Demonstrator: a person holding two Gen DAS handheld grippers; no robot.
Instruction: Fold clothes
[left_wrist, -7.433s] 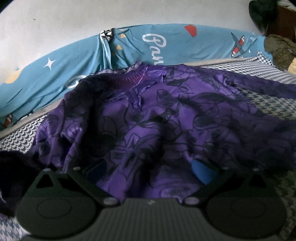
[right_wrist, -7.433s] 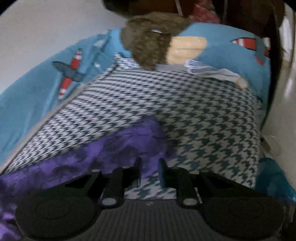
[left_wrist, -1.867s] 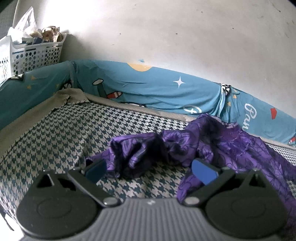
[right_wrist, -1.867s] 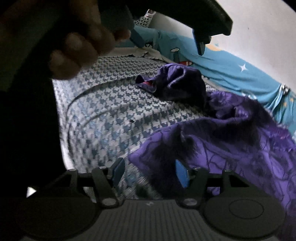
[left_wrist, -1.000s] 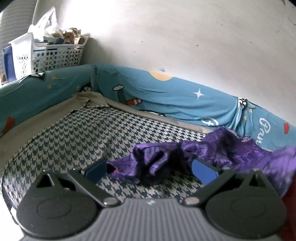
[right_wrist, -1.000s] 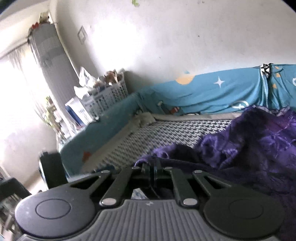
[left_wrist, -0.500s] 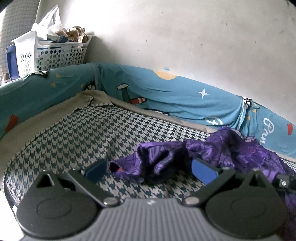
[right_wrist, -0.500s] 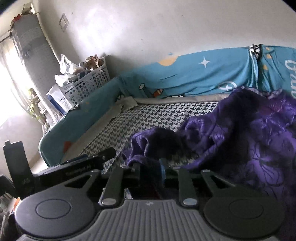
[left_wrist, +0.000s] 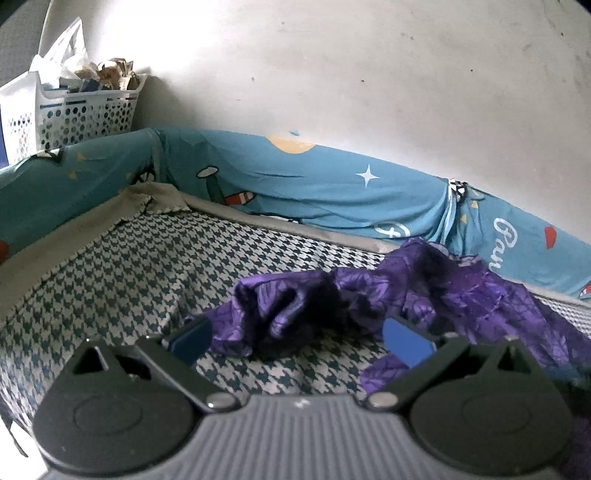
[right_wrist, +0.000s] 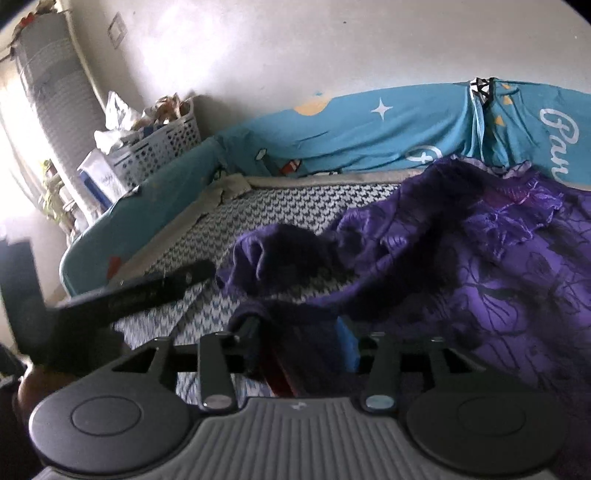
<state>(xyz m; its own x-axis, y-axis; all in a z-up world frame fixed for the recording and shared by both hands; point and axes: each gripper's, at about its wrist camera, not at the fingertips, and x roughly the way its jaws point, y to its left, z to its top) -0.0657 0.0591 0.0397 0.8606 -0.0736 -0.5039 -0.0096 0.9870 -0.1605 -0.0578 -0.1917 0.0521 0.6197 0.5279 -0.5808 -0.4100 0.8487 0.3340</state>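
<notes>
A purple flower-print garment (right_wrist: 480, 266) lies rumpled on the houndstooth bed sheet (left_wrist: 129, 266). Its bunched sleeve (left_wrist: 291, 314) rests just ahead of my left gripper (left_wrist: 297, 338), which is open, with the blue pads (left_wrist: 406, 338) wide apart and clear of the cloth. My right gripper (right_wrist: 300, 347) sits low over the garment's near edge and its jaws are opening. A dark fold of purple cloth hangs loosely between them and over the left finger (right_wrist: 253, 343). In the right wrist view, one black finger of the left gripper (right_wrist: 155, 290) reaches in from the left.
A blue padded bumper (left_wrist: 332, 195) printed with stars and rockets runs along the bed's far and left sides below a white wall. A white perforated basket (left_wrist: 74, 107) full of odds and ends stands behind the left corner. A hand (right_wrist: 26, 387) shows at lower left.
The right gripper's jaws, shut on a pinch of purple cloth a second ago, have spread apart, and the gripper has sunk toward the bed. The left gripper has hardly moved.
</notes>
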